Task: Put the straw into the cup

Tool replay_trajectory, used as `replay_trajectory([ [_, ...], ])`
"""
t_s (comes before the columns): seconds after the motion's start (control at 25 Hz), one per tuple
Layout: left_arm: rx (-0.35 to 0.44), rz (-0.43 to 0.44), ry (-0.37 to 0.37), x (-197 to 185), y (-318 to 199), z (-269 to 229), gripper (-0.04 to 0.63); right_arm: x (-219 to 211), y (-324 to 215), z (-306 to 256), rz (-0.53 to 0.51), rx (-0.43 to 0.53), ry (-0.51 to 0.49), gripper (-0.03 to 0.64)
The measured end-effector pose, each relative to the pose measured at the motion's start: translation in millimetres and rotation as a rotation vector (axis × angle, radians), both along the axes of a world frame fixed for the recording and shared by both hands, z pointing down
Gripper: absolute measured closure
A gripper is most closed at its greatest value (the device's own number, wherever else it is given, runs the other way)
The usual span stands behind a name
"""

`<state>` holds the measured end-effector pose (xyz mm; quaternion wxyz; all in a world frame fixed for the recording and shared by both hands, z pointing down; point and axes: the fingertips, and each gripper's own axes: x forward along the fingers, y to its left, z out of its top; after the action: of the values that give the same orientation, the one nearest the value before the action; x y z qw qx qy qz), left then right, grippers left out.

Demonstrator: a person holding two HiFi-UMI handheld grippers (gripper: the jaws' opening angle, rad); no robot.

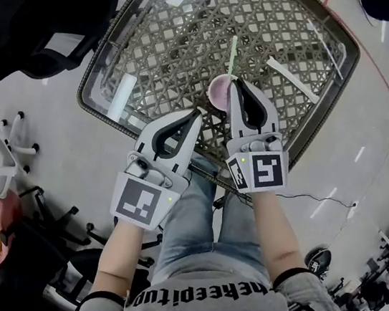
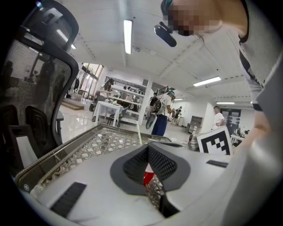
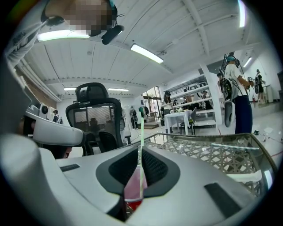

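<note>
In the head view, the pink cup stands on the woven table. The green straw pokes up from it, and its low end seems to be inside. The right gripper is at the cup's rim, and the left gripper waits just beside it.

In the left gripper view, the jaws are closed on nothing.

In the right gripper view, the jaws pinch the thin straw above the cup. The straw looks light and bendy, so a soft pinch down low seems best. The cup looks light too and could tip.
</note>
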<state>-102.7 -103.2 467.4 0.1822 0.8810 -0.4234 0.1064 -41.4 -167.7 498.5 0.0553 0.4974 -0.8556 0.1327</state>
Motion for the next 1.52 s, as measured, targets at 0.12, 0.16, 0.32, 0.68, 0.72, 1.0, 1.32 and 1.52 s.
replay_trajectory([
  [0.12,-0.003,0.000,-0.003,0.3,0.4,0.8,0.571,-0.7,0.9,0.0,-0.006,-0.003,-0.001,0.566],
  [0.16,-0.003,0.001,-0.004,0.4,0.7,1.2,0.571,-0.9,1.6,-0.1,-0.008,-0.002,-0.001,0.566],
  [0.32,-0.004,0.001,-0.007,1.0,1.5,1.8,0.571,-1.3,5.4,-2.0,-0.022,-0.004,-0.010,0.594],
  [0.68,0.015,0.007,0.000,6.8,-2.3,-7.6,0.571,-2.7,12.8,-17.3,-0.072,-0.007,-0.019,0.620],
  [0.72,0.018,0.011,0.000,8.0,-2.7,-9.0,0.571,-2.9,13.8,-19.5,-0.079,-0.008,-0.024,0.620],
  [1.0,0.040,0.035,-0.006,16.6,-5.8,-22.0,0.571,-8.8,24.0,-34.5,-0.154,-0.021,-0.056,0.620],
  [1.32,0.073,0.069,0.002,33.4,3.1,-55.4,0.571,-6.1,44.0,-72.8,-0.212,-0.012,-0.077,0.620],
  [1.52,0.083,0.084,-0.001,43.2,-0.2,-66.2,0.571,3.0,44.6,-86.7,-0.217,-0.010,-0.093,0.620],
])
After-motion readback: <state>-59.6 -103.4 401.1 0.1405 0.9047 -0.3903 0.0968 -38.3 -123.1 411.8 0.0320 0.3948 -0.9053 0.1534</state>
